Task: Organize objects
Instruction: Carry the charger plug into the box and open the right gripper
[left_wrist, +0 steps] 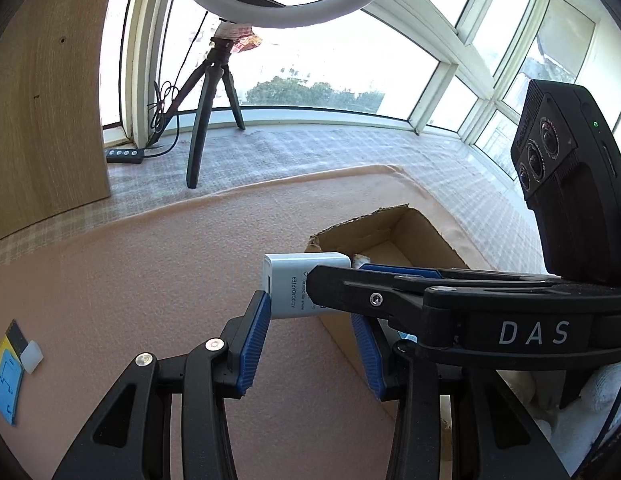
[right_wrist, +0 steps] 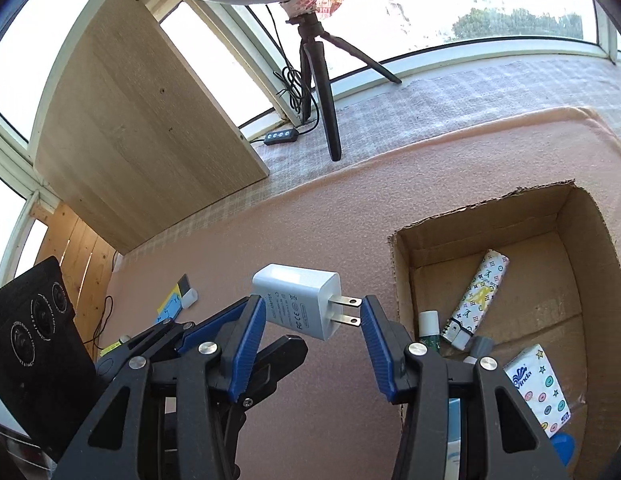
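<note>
Adapter (right_wrist: pixel 296 300) in both tongs hangs beside box (right_wrist: pixel 398 264) rim.

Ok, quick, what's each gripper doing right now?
Left gripper: closed on the white adapter.
Right gripper: closed on the same adapter, body against one pad and prongs against the other.
</note>
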Motion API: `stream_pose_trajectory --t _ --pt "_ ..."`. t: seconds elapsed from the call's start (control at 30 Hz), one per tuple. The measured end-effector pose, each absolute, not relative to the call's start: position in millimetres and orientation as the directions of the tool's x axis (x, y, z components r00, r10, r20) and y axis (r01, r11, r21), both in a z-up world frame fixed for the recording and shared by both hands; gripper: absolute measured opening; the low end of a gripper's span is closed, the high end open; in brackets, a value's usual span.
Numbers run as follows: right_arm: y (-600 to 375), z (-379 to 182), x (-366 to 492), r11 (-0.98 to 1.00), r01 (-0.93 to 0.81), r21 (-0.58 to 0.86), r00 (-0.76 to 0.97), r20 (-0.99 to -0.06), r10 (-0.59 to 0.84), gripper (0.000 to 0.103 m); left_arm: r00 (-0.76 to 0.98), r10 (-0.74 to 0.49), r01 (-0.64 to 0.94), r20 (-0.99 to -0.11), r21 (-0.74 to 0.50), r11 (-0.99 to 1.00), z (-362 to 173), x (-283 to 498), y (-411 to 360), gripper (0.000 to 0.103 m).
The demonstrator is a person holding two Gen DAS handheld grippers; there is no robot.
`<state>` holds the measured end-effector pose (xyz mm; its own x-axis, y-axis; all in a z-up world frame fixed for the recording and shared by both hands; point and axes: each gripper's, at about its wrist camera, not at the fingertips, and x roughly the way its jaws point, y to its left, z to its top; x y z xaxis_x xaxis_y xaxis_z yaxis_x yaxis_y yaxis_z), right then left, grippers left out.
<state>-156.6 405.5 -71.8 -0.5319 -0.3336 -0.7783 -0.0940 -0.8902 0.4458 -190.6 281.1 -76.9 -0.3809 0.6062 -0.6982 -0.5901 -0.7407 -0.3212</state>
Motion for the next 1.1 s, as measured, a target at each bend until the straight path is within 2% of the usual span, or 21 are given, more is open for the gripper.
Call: stream_pose_trajectory --t 0.43,0.83,0.87,0.9,0.97,1.1 --pt "502 -83 -123 -0.875 -0.237 0.423 -0.550 -0.800 -0.237 0.046 -0.263 0.664 -0.671 -0.700 -0.361 -0.647 -94 -181 384 0.045" --pt "534 -99 -121 -0.870 -0.269 0.414 -0.531 -0.817 -0.224 0.046 -0.212 0.657 -0.684 -0.723 -0.370 -0.628 -111 -181 416 0.045" --pt "535 -99 -121 -0.869 -0.270 0.414 -0.530 -0.818 -0.224 0.046 -0.206 0.656 -0.683 -0.726 -0.373 -0.628 -111 -181 416 0.049" --pt "536 -100 -120 -0.868 -0.274 0.414 -0.527 -0.819 -0.224 0.048 -0.206 0.650 -0.681 -0.732 -0.370 -0.632 -112 -181 416 0.059" --pt "537 -99 -119 -0.869 -0.289 0.402 -0.529 -0.824 -0.205 0.055 -0.225 0.634 -0.685 -0.740 -0.342 -0.643 -110 -178 416 0.067" --pt "539 -97 -115 -0.867 -0.310 0.390 -0.538 -0.824 -0.179 0.059 -0.236 0.630 -0.683 -0.739 -0.335 -0.649 -107 -178 410 0.067"
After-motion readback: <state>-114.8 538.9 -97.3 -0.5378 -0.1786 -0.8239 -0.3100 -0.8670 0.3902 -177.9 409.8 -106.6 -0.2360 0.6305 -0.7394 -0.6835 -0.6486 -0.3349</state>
